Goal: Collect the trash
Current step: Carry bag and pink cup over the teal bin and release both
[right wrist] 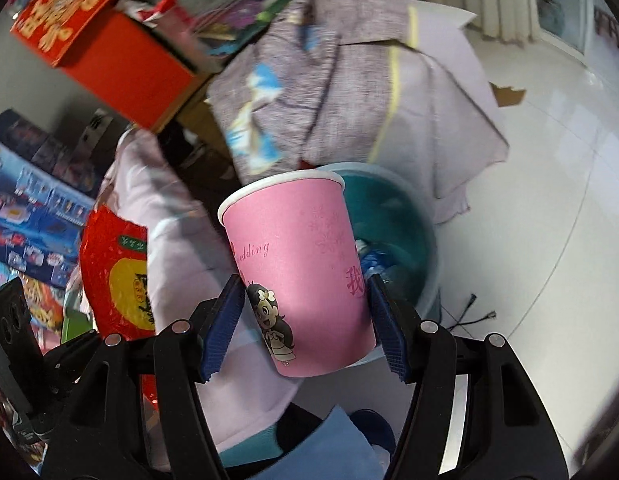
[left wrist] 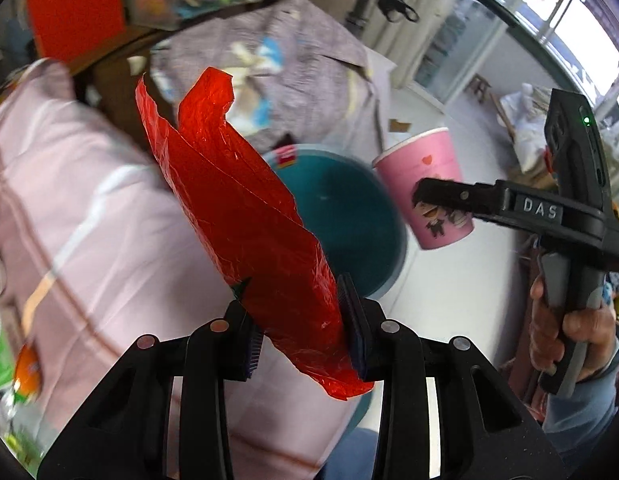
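Left-wrist view: left tool (left wrist: 301, 320) pinches a red wrapper (left wrist: 245, 216), right tool (right wrist: 305, 320) clamps a pink cup (right wrist: 297, 264), both apparently held over the teal bin (right wrist: 405, 216) for dropping.

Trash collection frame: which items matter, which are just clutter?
Job:
- crumpled red plastic wrapper, in left tongs
- pink paper cup, in right tongs
- teal round bin

Clutter:
- red cardboard box
- grey patterned cloth
- pale pink sheet

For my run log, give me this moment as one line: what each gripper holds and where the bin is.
left gripper: shut on red wrapper | right gripper: shut on pink paper cup | teal bin: on floor, behind cup, trash inside
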`<state>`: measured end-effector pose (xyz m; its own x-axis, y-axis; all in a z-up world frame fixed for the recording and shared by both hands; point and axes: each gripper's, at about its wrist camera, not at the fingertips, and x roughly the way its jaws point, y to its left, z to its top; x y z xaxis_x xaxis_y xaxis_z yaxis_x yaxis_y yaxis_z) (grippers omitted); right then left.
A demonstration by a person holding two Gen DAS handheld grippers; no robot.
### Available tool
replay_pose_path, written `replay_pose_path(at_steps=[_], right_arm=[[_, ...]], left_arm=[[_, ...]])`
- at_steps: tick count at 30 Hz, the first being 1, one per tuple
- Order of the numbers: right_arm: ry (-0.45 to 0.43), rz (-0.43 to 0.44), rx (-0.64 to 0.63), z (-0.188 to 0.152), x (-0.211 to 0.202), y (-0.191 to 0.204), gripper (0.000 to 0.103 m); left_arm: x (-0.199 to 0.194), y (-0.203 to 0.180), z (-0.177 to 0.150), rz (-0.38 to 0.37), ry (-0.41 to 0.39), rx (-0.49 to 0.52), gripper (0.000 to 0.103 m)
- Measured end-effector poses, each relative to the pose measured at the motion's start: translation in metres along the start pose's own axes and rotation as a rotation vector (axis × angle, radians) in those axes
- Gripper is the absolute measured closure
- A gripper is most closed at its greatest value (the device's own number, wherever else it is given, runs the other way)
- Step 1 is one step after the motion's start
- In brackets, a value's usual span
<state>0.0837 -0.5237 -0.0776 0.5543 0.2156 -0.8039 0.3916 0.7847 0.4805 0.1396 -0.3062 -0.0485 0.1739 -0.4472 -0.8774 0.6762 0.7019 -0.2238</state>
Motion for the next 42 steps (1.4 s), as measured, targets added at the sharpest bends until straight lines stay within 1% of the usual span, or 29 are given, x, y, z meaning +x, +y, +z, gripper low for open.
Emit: replay_pose_path(at_steps=[3, 6, 8, 9, 10, 11, 13, 16, 19, 21, 22, 23, 27, 33, 35, 39, 42], right_arm=[[0.008, -0.016, 0.01, 0.007, 0.005, -0.007, 0.043], [0.009, -0.029, 0.016, 0.01, 0.007, -0.013, 0.043], [0.012, -0.035, 0.025, 0.013, 0.009, -0.018, 0.043], [0.015, -0.035, 0.03, 0.014, 0.01, -0.021, 0.043], [0.02, -0.035, 0.034, 0.015, 0.011, -0.023, 0.043], [0.024, -0.038, 0.035, 0.016, 0.013, -0.023, 0.043], [0.035, -0.043, 0.034, 0.019, 0.017, -0.025, 0.042], [0.053, -0.043, 0.029, 0.023, 0.026, -0.023, 0.042], [0.068, -0.04, 0.023, 0.026, 0.032, -0.019, 0.042], [0.073, -0.04, 0.018, 0.029, 0.035, -0.017, 0.042], [0.078, -0.039, 0.015, 0.03, 0.037, -0.016, 0.042], [0.08, -0.041, 0.013, 0.031, 0.038, -0.015, 0.042], [0.099, -0.046, 0.008, 0.033, 0.043, -0.011, 0.042], [0.134, -0.038, -0.008, 0.029, 0.049, 0.001, 0.04], [0.133, -0.039, -0.004, 0.027, 0.047, 0.003, 0.033], [0.121, -0.046, -0.007, 0.021, 0.04, 0.012, 0.029], [0.108, -0.061, -0.015, 0.015, 0.033, 0.02, 0.029]], left_arm=[[0.018, -0.01, 0.012, -0.02, 0.018, 0.009, 0.068], [0.038, -0.016, 0.024, -0.048, 0.036, -0.003, 0.067], [0.053, -0.02, 0.03, -0.049, 0.048, -0.004, 0.065], [0.059, -0.021, 0.032, -0.046, 0.055, -0.003, 0.061], [0.064, -0.022, 0.033, -0.037, 0.057, -0.001, 0.05], [0.066, -0.023, 0.033, -0.021, 0.053, 0.001, 0.043], [0.069, -0.024, 0.034, 0.003, 0.053, 0.009, 0.035], [0.07, -0.021, 0.034, 0.01, 0.052, 0.01, 0.034], [0.073, -0.011, 0.033, 0.012, 0.067, -0.021, 0.033], [0.073, -0.006, 0.033, 0.018, 0.068, -0.037, 0.027], [0.071, -0.003, 0.032, 0.025, 0.063, -0.047, 0.018], [0.069, -0.001, 0.032, 0.027, 0.054, -0.053, 0.015], [0.054, 0.004, 0.03, 0.039, 0.008, -0.061, 0.01], [0.033, 0.007, 0.024, 0.051, -0.032, -0.064, 0.008], [0.027, 0.007, 0.02, 0.057, -0.037, -0.061, 0.008], [0.014, 0.008, 0.012, 0.075, -0.052, -0.041, 0.008], [0.004, 0.013, 0.004, 0.075, -0.056, -0.049, 0.008]])
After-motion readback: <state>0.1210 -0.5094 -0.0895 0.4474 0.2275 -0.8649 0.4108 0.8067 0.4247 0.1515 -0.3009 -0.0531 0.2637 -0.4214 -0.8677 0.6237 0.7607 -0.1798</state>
